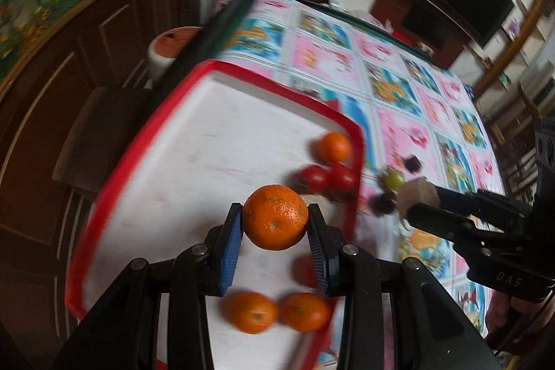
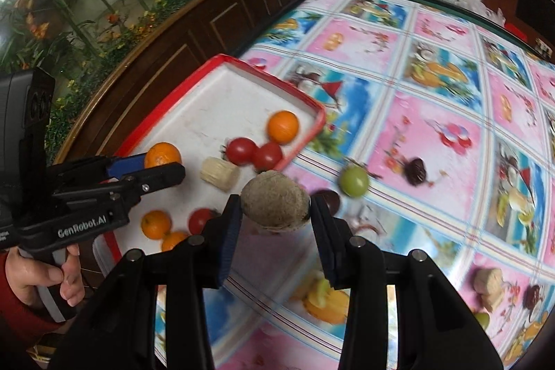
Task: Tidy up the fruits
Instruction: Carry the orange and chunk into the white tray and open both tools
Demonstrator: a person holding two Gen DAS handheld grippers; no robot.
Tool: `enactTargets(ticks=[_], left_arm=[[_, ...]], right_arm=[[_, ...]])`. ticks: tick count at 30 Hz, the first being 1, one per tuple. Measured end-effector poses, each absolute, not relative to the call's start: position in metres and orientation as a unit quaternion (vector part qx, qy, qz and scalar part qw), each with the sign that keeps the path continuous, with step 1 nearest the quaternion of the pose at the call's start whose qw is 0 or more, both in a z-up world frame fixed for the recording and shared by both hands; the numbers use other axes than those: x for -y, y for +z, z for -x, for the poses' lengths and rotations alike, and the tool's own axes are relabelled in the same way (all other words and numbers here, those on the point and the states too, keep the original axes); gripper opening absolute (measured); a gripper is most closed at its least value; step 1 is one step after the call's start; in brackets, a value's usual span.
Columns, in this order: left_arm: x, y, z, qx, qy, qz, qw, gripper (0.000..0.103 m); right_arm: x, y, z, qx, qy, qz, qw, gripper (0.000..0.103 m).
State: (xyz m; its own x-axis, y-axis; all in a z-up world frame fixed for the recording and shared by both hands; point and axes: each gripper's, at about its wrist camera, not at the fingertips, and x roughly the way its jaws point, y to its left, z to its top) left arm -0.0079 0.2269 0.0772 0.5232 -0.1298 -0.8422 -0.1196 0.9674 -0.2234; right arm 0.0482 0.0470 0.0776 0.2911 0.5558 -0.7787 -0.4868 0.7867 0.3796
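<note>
"GenRobot.AI" on left gripper (image 2: 165,169), "DAS" on right gripper (image 1: 421,205)

An orange (image 1: 275,217) sits low in the middle of the left wrist view, pinched above the red-rimmed white tray (image 1: 215,71). In the right wrist view a brownish, rough-skinned round fruit (image 2: 275,204) is clamped at centre. In the tray lie two tomatoes (image 2: 255,153), another orange (image 2: 283,126) and a pale banana chunk (image 2: 219,173). A green fruit (image 2: 353,181) rests right of centre on the cloth.
</note>
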Motion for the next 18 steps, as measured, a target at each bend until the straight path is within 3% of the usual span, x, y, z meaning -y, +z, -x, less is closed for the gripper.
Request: enactTargets(ticks=[9, 18], left_arm=[[-0.277, 0.077, 0.024, -0.481, 0.042, 0.158, 0.861, 0.036], [-0.241, 0.064, 0.028, -0.501, -0.014, 0.147, 0.853, 0.036]], right_arm=[[-0.090, 0.086, -0.054, -0.492, 0.356, -0.021, 0.794, 0.043], [-0.127, 0.084, -0.078, -0.499, 0.373, -0.010, 0.782, 0.043]])
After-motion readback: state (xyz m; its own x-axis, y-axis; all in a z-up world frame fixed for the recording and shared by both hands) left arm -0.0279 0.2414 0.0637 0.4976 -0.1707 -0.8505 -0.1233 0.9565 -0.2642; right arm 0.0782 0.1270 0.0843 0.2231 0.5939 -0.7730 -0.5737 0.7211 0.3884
